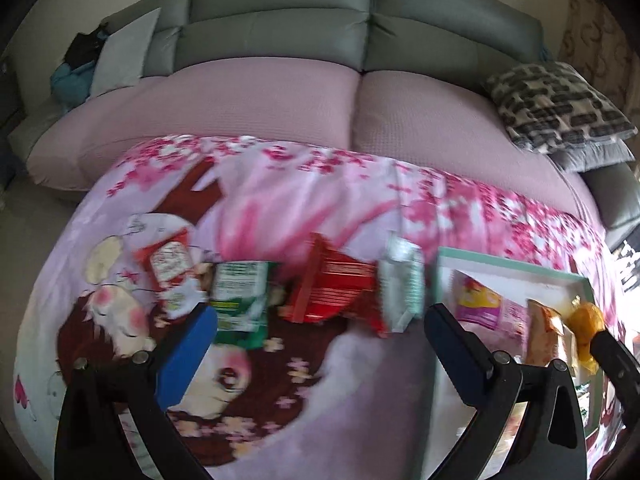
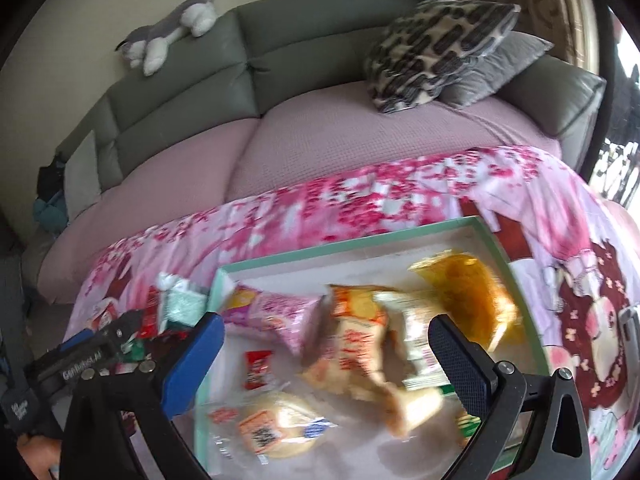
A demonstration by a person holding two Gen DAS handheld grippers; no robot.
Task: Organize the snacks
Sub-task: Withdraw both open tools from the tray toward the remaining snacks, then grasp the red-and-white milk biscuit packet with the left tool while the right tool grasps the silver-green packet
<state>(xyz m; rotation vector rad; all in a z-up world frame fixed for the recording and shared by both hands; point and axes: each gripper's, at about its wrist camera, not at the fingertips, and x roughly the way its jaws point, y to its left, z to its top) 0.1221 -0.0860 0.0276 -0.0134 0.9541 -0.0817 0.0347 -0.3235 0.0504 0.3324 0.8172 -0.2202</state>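
A white tray with a mint green rim (image 2: 352, 246) lies on the pink printed blanket and holds several snacks: a pink packet (image 2: 280, 312), an orange-and-white packet (image 2: 356, 336), an orange bag (image 2: 472, 300), a small red candy (image 2: 256, 368) and a round bun in clear wrap (image 2: 272, 428). My right gripper (image 2: 324, 344) is open and empty above them. Left of the tray (image 1: 512, 266) on the blanket lie a green packet (image 1: 240, 300), a red packet (image 1: 332, 292), a silver-green packet (image 1: 400, 284) and a red-white packet (image 1: 172, 272). My left gripper (image 1: 316, 328) is open and empty above these.
A grey sofa (image 1: 280, 28) with a mauve seat cover stands behind the blanket. A patterned cushion (image 2: 432, 52) and a grey one lie at its right end. A plush toy (image 2: 168, 32) lies on the backrest. The left gripper also shows in the right wrist view (image 2: 100, 344).
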